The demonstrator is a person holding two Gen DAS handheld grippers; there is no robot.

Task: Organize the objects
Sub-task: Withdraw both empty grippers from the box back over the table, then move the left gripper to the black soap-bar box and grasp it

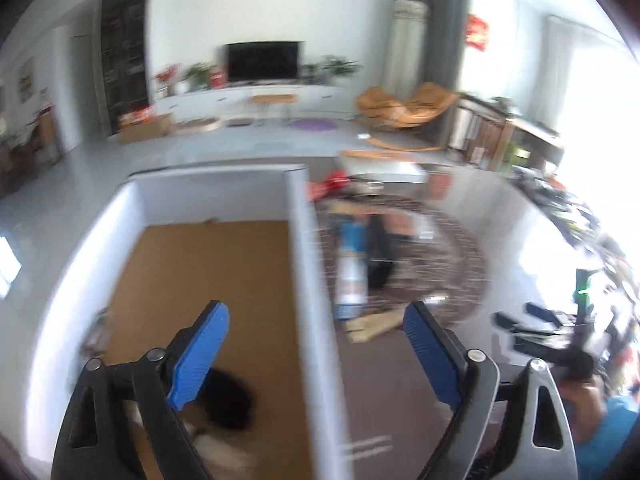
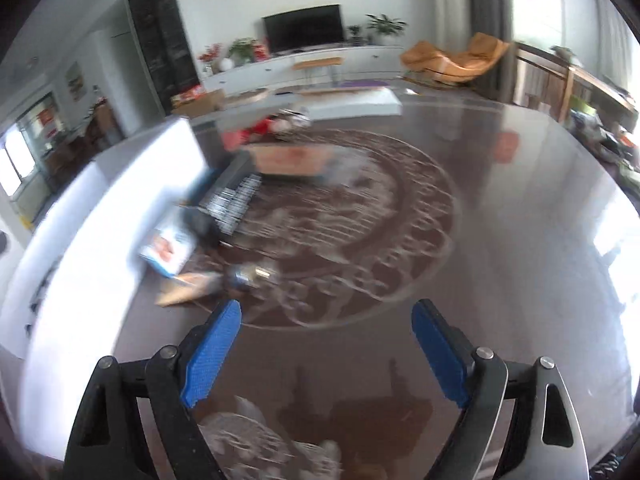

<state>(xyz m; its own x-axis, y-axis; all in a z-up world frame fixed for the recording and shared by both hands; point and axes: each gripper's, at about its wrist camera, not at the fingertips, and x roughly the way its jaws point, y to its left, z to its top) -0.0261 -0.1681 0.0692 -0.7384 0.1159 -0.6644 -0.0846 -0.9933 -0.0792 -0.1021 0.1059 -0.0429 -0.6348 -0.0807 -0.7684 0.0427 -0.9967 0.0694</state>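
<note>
My left gripper (image 1: pixel 316 332) is open and empty, hovering over the right wall of a white box (image 1: pixel 308 264) with a brown cardboard floor. A dark fuzzy item (image 1: pixel 230 398) lies in the box below my left finger. Right of the box, on the dark patterned table (image 1: pixel 400 380), lie a blue-and-white package (image 1: pixel 352 268), a black item (image 1: pixel 380 252) and a tan flat piece (image 1: pixel 372 326). My right gripper (image 2: pixel 326 326) is open and empty above the table (image 2: pixel 500 220). It sees the box (image 2: pixel 120 208), the blue-white package (image 2: pixel 168 250), a tan piece (image 2: pixel 188 288) and a small metallic object (image 2: pixel 250 274).
A cardboard box (image 2: pixel 292 160), a striped dark package (image 2: pixel 236 200) and red items (image 2: pixel 256 130) lie further back on the table. The right gripper (image 1: pixel 536 332) shows at the right of the left wrist view. Living-room furniture stands beyond. Both views are motion-blurred.
</note>
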